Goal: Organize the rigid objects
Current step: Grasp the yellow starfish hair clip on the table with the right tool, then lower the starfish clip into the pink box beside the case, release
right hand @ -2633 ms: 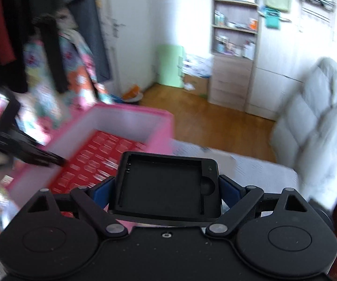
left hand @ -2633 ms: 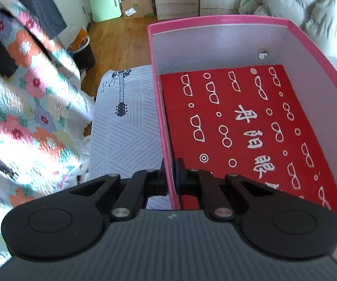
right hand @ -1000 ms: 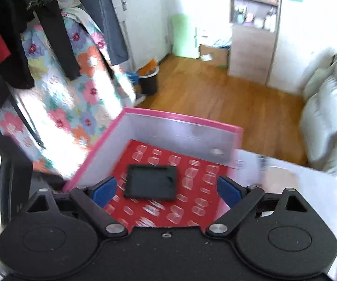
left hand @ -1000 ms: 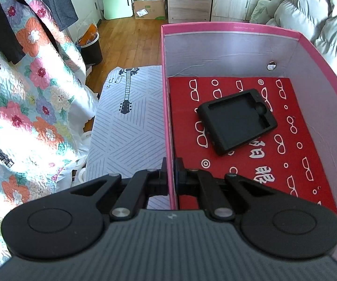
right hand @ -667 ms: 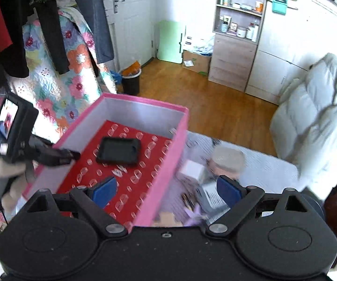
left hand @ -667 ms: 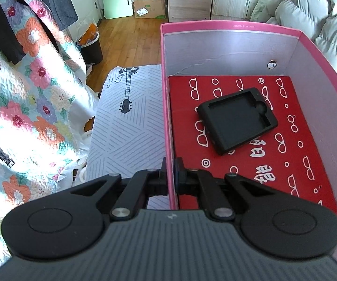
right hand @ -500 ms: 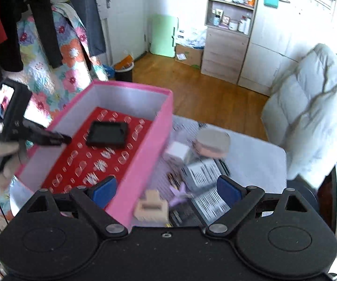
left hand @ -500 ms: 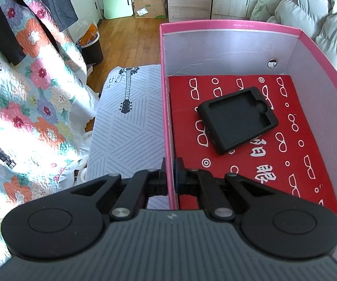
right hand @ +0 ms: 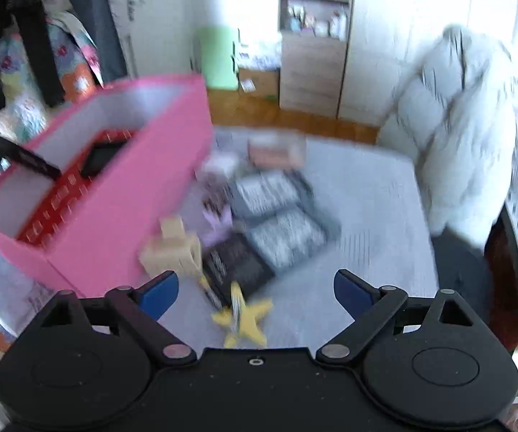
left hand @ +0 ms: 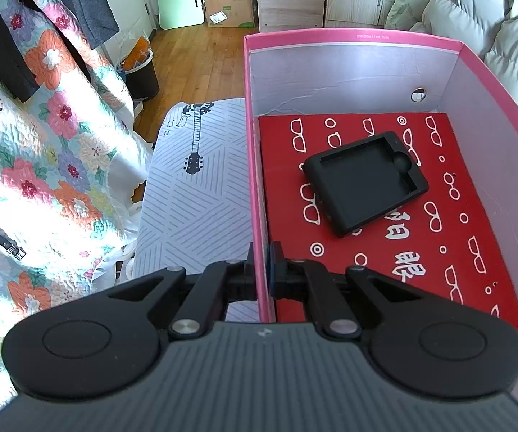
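Meanwhile the left gripper (left hand: 262, 270) is clamped on the near side wall of the pink box (left hand: 352, 37), and the black case (left hand: 365, 178) lies flat on the red printed liner inside that box. Beside the box, the right gripper (right hand: 255, 293) hangs with its jaws wide and just closing, nothing gripped, over a blurred yellow star (right hand: 242, 318), a beige block (right hand: 172, 248) and dark booklets (right hand: 273, 216).

Pink box (left hand: 352, 37), red glasses-print liner (left hand: 457, 237), black tray (left hand: 365, 183)
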